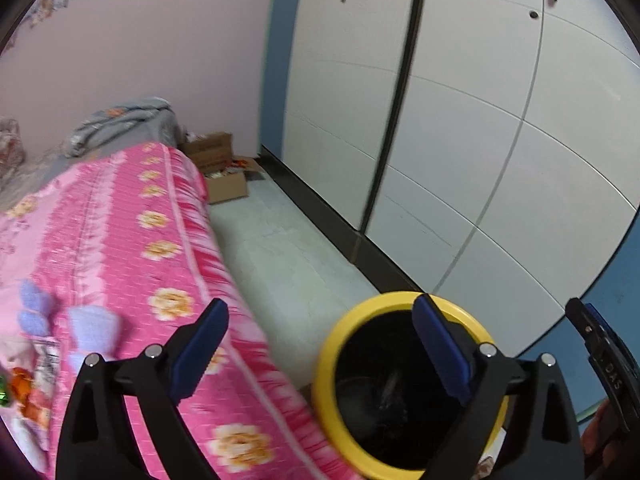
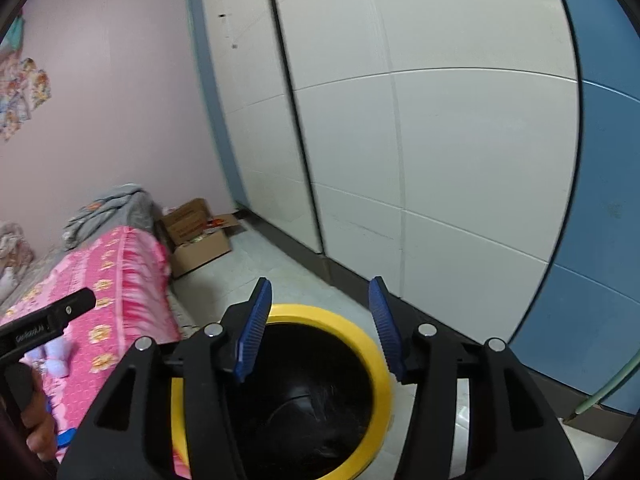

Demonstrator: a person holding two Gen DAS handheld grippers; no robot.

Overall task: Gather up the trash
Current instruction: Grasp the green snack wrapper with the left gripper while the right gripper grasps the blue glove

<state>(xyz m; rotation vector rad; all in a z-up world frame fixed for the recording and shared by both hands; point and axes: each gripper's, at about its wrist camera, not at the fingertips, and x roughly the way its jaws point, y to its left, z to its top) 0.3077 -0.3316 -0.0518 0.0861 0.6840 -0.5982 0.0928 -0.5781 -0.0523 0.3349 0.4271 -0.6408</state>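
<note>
Bin [image 2: 382, 364]: on the floor beside the bed [image 1: 132, 240], under both tools.
Left tool [image 1: 320, 344]: spread, empty.
Right tool [image 2: 320, 328]: parted, empty.
Next: we lift clear of the rim.

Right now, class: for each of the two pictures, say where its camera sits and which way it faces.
Left wrist view: on the left claw, facing down past the pink bed at the yellow-rimmed bin; the right claw shows at the right edge.
Right wrist view: on the right claw, above the bin, facing the white wardrobe; the left claw and a hand show.
Shared: bin, bed, wardrobe, cardboard boxes.
</note>
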